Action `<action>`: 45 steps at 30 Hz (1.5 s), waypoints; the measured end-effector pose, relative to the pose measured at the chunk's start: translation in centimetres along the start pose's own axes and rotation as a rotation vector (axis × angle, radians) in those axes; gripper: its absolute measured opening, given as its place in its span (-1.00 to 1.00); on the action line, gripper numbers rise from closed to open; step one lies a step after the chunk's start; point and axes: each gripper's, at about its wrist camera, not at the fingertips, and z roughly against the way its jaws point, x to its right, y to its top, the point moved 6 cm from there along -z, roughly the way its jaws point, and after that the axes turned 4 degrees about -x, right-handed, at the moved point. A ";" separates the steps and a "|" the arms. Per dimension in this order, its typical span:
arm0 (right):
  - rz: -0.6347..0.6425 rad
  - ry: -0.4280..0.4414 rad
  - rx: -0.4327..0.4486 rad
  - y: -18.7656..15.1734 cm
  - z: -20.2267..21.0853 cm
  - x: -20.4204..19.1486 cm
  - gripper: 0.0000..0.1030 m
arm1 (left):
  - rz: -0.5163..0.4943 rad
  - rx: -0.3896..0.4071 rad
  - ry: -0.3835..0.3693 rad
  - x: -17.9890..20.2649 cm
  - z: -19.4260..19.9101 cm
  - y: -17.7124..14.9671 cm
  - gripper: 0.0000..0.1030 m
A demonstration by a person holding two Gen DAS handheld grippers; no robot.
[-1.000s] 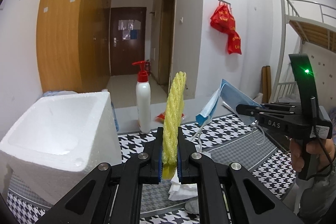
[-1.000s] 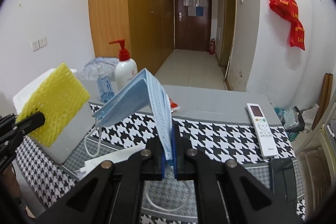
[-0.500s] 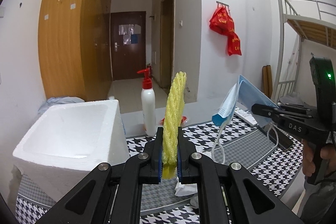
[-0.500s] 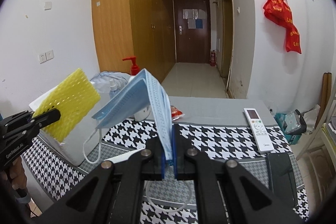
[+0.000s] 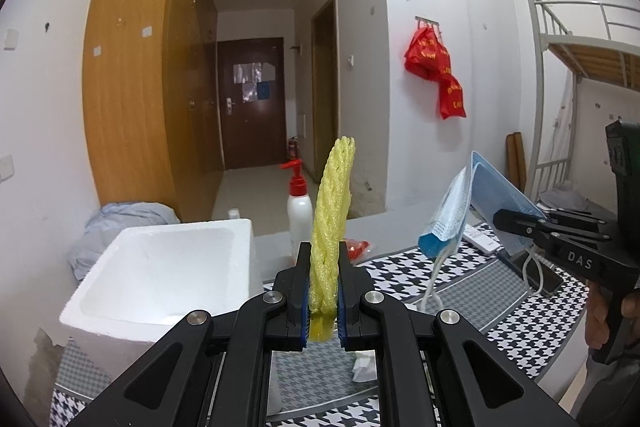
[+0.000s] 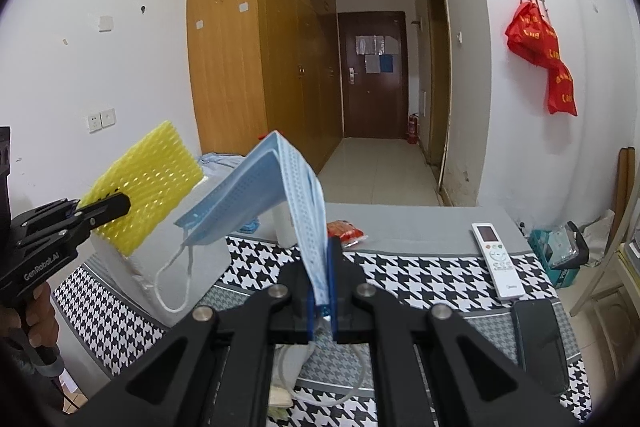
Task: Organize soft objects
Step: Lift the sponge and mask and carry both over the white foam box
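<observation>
- Left wrist view: we see our left gripper [image 5: 323, 291] clamped on a yellow foam net [image 5: 330, 223], which stands upright between the blue pads, edge-on to the camera.
- Just left of it sits a white foam box [image 5: 160, 267], open at the top, on the houndstooth table cover [image 5: 460, 283].
- Behind the net stands a white pump bottle [image 5: 299, 215] with a red pump head; its label cannot be read.
- At the right, our right gripper [image 5: 500, 217] is held up by a hand [image 5: 604, 319], pinching a blue face mask [image 5: 460, 215]; white letters on its body read "DAS".
- A red bag [image 5: 436, 67] with yellow characters hangs on the wall; the characters are too small for us to read.
- Right wrist view: we see the right gripper [image 6: 322, 287] closed on the face mask [image 6: 260, 195], which folds over to the left, its ear loop dangling above the cover.
- At the left, the left gripper [image 6: 116, 205] grips the foam net [image 6: 148, 183], broadside on; its body reads "GenRobot.AI".
- A white remote control [image 6: 498, 259] and a dark phone [image 6: 540, 343] lie on the table at the right; any writing there is too small to tell.
</observation>
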 end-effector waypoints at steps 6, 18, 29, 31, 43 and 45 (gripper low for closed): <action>0.002 0.014 0.010 0.2 0.0 -0.6 -0.85 | 0.001 0.022 0.016 -0.9 0.6 0.6 -0.80; -0.009 0.062 0.041 1.4 0.0 -1.7 -0.85 | 0.003 0.049 0.064 -2.3 1.0 1.6 -0.80; -0.004 0.114 0.059 2.3 -0.2 -3.8 -0.85 | 0.017 0.054 0.113 -3.9 1.4 2.0 -0.80; 0.004 0.126 0.063 2.4 -0.3 -4.3 -0.85 | 0.020 0.051 0.125 -4.4 1.6 1.8 -0.80; 0.044 0.203 0.052 3.1 -1.3 -7.2 -0.85 | 0.049 0.049 0.194 -7.1 2.9 1.3 -0.80; 0.055 0.215 0.049 3.2 -1.5 -7.9 -0.85 | 0.056 0.046 0.205 -7.6 3.0 1.2 -0.80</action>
